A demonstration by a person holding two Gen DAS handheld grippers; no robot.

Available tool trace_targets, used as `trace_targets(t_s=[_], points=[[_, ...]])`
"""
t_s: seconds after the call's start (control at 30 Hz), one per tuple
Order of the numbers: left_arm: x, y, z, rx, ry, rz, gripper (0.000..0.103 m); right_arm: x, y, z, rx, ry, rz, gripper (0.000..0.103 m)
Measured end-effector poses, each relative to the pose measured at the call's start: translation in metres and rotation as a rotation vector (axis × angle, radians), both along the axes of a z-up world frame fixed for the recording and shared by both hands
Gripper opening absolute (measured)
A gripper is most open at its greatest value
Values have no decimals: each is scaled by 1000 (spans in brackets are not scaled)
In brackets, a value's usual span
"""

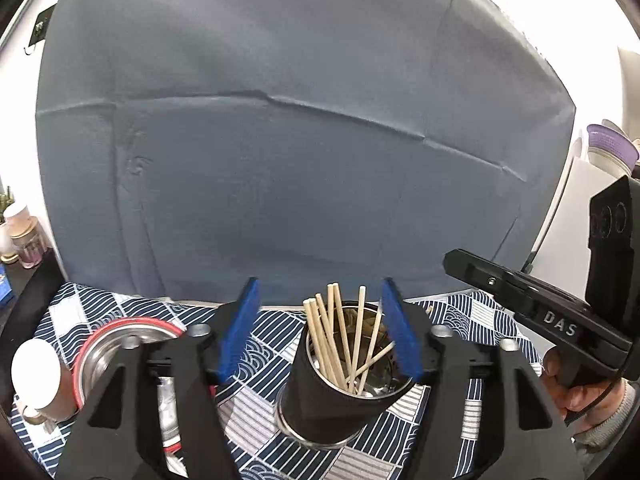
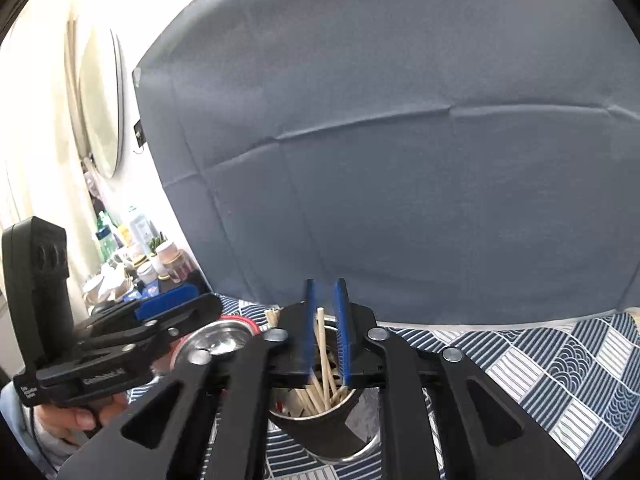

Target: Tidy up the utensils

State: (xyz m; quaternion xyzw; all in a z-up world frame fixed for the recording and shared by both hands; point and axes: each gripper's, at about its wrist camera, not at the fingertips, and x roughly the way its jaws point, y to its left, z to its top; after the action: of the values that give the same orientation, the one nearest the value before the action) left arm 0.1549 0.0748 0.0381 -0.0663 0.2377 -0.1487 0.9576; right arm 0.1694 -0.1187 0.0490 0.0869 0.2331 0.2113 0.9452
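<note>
A black-sleeved steel cup (image 1: 332,404) stands on the patterned tablecloth (image 1: 272,356) with several wooden chopsticks (image 1: 340,344) upright in it. My left gripper (image 1: 319,290) is open wide, its blue pads (image 1: 244,328) on either side of the cup without touching it. In the right wrist view, my right gripper (image 2: 325,286) hangs over the same cup (image 2: 300,426), its blue pads (image 2: 343,332) a narrow gap apart. One chopstick (image 2: 322,344) rises between them with space on both sides. Each gripper shows in the other's view: right gripper (image 1: 472,270), left gripper (image 2: 176,308).
A red-rimmed steel bowl (image 1: 104,344) (image 2: 218,340) sits left of the cup, with a white-topped container (image 1: 36,372) beside it. A grey cloth backdrop (image 1: 280,160) hangs behind the table. Bottles and jars (image 2: 136,252) crowd the far left. A person's hand (image 2: 76,416) holds each gripper handle.
</note>
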Motion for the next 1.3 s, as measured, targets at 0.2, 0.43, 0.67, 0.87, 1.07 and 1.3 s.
trace_targets(t_s=[0.2,0.43,0.67,0.87,1.07,1.3], points=[[-18,2,8,28,-12,25,97,-14,-10,5,11,25,-59,62],[-34,-5,10,135,-22,32,97,-31,-18,9,-12,25,-115,89],[-48,-11,7,259,-42,107,97,-44,-22,8,-62,46,-144,90],[-58,-2,3,156,2,119,97,-57,-25,7,-82,57,-150,90],[-65,-5,-7,172,45,112,97,-80,-26,6,-104,62,-146,90],[-73,-1,-15,147,84,109,97,-101,-25,0,-134,96,-132,90]])
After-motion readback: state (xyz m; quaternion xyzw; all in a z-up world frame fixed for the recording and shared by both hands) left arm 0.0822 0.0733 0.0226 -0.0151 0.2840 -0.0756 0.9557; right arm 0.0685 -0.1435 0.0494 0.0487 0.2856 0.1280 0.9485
